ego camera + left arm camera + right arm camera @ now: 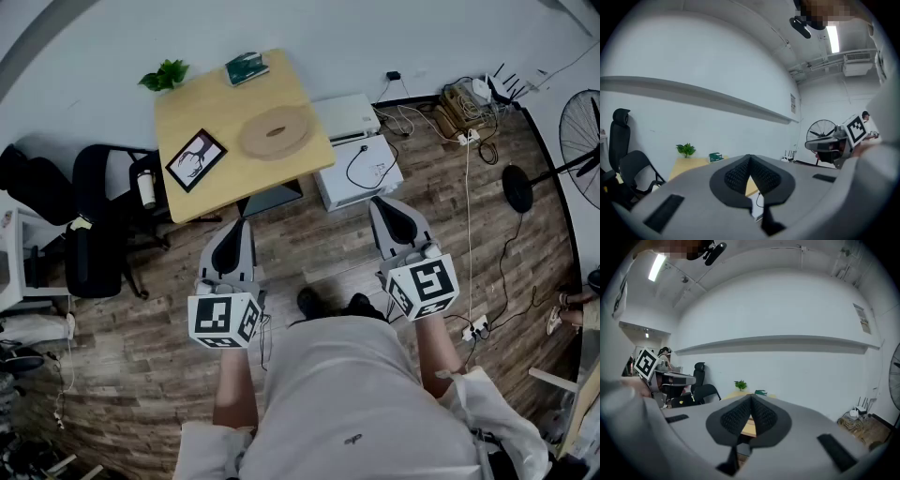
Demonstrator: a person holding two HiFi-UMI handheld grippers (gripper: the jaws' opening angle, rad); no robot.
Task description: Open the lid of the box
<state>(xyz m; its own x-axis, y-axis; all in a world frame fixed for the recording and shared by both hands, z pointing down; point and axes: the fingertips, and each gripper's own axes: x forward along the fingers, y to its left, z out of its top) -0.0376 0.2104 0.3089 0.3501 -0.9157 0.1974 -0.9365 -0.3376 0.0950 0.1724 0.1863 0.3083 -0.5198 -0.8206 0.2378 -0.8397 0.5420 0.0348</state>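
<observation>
**Both tongs shut and empty, box not yet reached**

The left gripper (238, 227) and the right gripper (382, 202) hung over the wooden floor (309, 248), well short of the table (202, 108); each pair of jaws stood tip to tip with nothing between them, as both gripper views showed. The round wooden box (275, 132) lay flat toward the right edge of the tabletop, its lid apparently on; I took it for the task's thing, though a small green box (247, 67) sat at the back edge and could not be ruled out. A potted plant (165, 75) stood at the back left corner; a framed picture (195, 159) lay near the front left corner. The step in hand looked like the approach. To do it well the person would need to step close and part one gripper's jaws before arrival; those jaws should come down square on the lid's rim; the other gripper should steady the base, so the low box did not slide toward the edge.
</observation>
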